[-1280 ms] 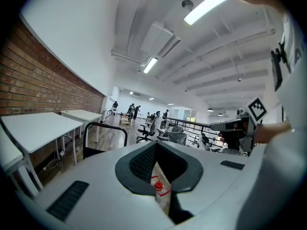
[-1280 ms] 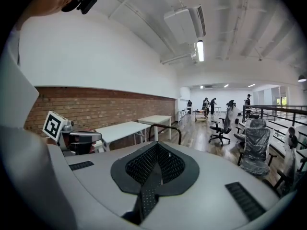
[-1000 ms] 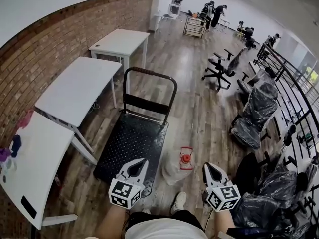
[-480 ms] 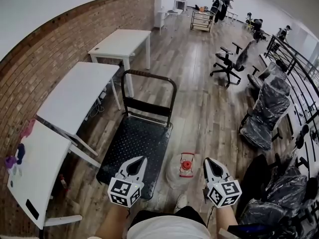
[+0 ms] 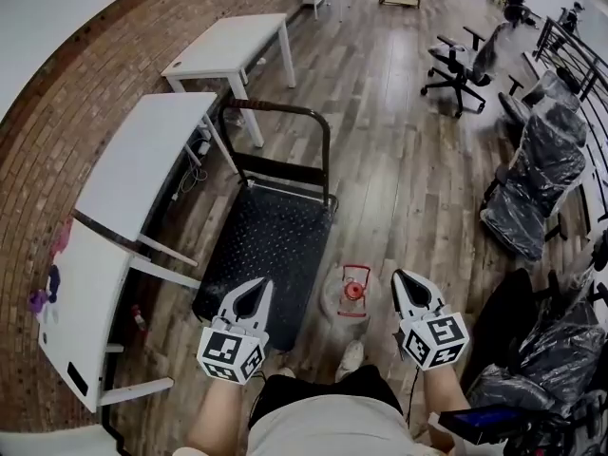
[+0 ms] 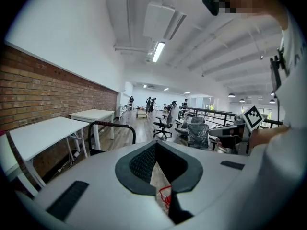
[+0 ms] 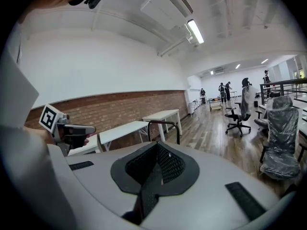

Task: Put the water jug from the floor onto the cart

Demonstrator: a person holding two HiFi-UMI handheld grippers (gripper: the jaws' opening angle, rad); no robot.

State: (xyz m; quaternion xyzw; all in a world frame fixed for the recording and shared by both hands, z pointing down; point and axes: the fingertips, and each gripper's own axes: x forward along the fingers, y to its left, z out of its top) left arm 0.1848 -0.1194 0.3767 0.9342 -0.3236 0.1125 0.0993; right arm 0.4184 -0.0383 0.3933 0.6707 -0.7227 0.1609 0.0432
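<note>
While both grippers hang low in front of the person, neither one grips anything. Far left: brick wall, with a row of white tables along it.

Next over: black platform cart on the wood floor, push handle at its far end.

Left gripper sits over the cart's near edge in the head view. Its jaw tips meet, with only a thin slit behind them, and the jug's red handle shows through that slit in the left gripper view. No contact with the jug.

Water jug: clear body, red cap and handle, upright on the floor just off the cart's near right corner. In the head view it's between the two grippers. Can't tell if it touches the cart. The person's shoe is just behind it.

Right gripper: right of the jug and apart from it, jaws fully together on nothing.

Far right: plastic-wrapped office chairs and a black railing.
</note>
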